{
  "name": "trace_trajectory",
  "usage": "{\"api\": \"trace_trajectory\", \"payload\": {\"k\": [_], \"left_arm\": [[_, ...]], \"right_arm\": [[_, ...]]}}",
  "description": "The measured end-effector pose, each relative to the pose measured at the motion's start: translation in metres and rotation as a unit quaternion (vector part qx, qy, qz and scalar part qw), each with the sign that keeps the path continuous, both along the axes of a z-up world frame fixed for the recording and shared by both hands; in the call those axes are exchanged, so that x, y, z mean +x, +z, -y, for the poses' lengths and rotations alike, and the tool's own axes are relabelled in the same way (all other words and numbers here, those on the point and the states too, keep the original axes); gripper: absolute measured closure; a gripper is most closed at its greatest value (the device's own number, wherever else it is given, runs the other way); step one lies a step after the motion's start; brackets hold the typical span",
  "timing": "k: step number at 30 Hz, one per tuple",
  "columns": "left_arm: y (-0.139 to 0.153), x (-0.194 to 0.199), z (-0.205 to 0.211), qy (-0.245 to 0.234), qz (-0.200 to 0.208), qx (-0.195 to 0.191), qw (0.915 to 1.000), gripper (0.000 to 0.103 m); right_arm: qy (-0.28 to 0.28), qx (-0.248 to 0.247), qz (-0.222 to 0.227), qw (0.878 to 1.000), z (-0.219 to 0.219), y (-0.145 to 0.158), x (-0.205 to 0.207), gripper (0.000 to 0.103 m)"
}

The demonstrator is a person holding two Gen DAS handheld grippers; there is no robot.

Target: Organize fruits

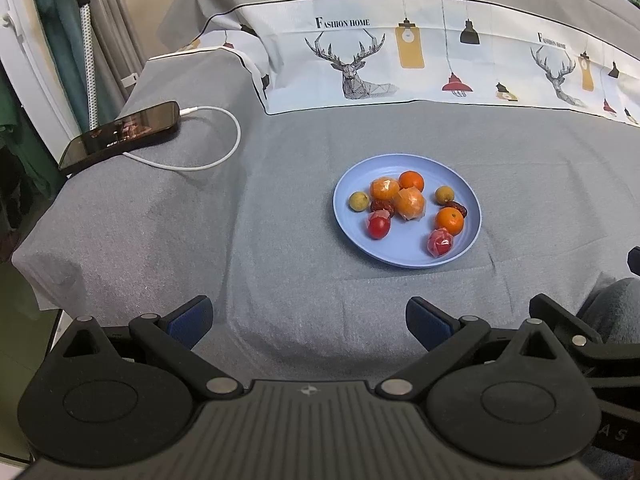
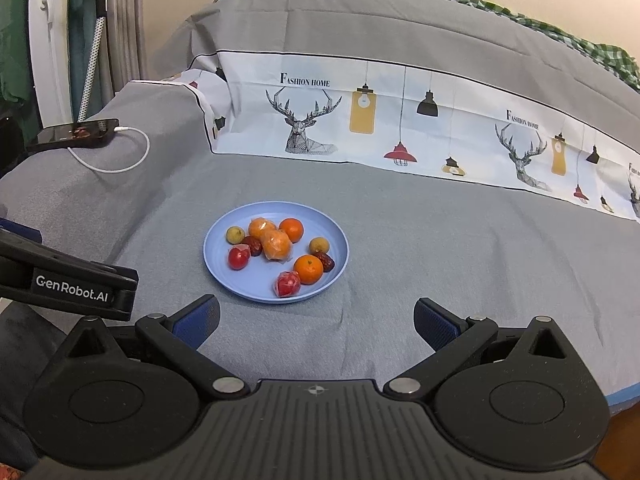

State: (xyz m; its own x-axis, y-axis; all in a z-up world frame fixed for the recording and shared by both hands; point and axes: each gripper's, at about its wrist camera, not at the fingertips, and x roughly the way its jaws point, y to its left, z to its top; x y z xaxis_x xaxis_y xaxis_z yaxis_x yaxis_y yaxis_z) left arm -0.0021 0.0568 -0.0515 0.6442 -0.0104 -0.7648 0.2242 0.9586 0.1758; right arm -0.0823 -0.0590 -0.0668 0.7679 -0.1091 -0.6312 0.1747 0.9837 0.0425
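Ten or so small fruits sit heaped on the blue plate mid-bedspread, so I judge the gathering done or nearly so. My left gripper and right gripper both hang wide and empty, short of the plate. I can't tell what several wrapped pieces are.
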Motion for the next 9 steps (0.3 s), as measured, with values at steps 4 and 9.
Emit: {"api": "trace_trajectory", "payload": {"k": [4, 9], "left_arm": [[-0.0013, 0.0018, -0.0004, 0.005, -0.003, 0.003, 1.0000, 0.000], [-0.0025, 0.0008, 0.0008, 0.008, 0.004, 0.015, 0.9998, 0.000]], "right_arm": [[0.001, 0.002, 0.003, 1.000, 0.0012, 0.0007, -0.0014, 0.001], [0.003, 0.006, 0.007, 1.000, 0.0029, 0.0017, -0.0044, 0.001]]}}
